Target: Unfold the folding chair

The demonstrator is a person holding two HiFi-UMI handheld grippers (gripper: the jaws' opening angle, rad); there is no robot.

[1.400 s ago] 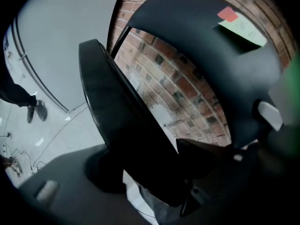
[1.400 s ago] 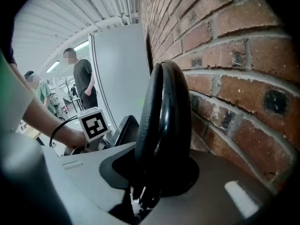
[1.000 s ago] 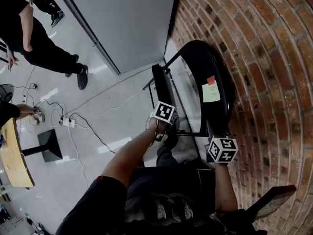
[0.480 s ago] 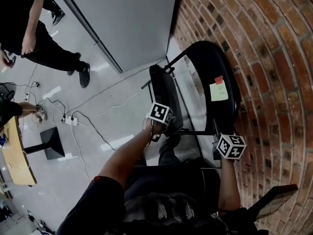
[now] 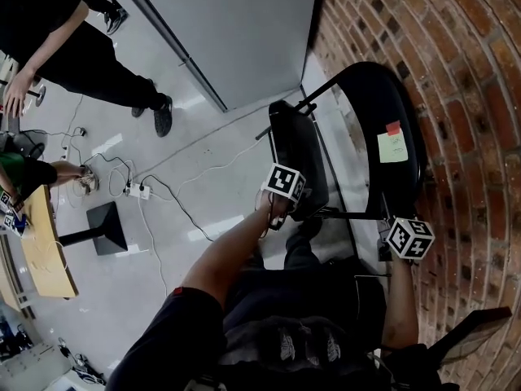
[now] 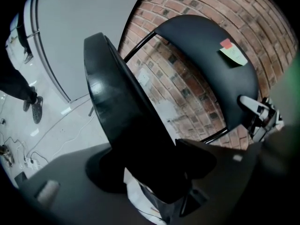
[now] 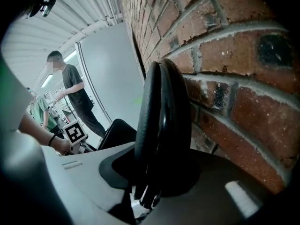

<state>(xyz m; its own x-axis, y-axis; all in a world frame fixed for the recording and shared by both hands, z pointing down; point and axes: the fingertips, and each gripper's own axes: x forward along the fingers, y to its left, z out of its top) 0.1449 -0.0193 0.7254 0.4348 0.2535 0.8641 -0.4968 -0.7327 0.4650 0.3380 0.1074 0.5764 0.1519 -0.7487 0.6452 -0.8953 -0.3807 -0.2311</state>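
Folding chair (image 5: pixel 378 108): stands at the floor's (image 5: pixel 187 194) edge, against the brick wall (image 5: pixel 464 88).

Left gripper (image 5: pixel 286 210): jaws wide, clamped on the seat's (image 5: pixel 299 165) lower rim.

Right gripper (image 5: pixel 389 228): jaws narrower, pinching the backrest's (image 7: pixel 157 121) rim.

Change: same holds as a second ago, both grippers slightly lower, gap between seat and backrest hardly wider.

Seat is steep; unfolding judged barely begun.

Black folding chair (image 5: pixel 298 166), red-brown brick wall (image 5: pixel 464 72), pale grey floor (image 5: pixel 175 198).

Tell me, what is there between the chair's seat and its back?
Mostly an open gap: in the left gripper view only thin black frame bars cross from seat to backrest, and the brick wall shows through.
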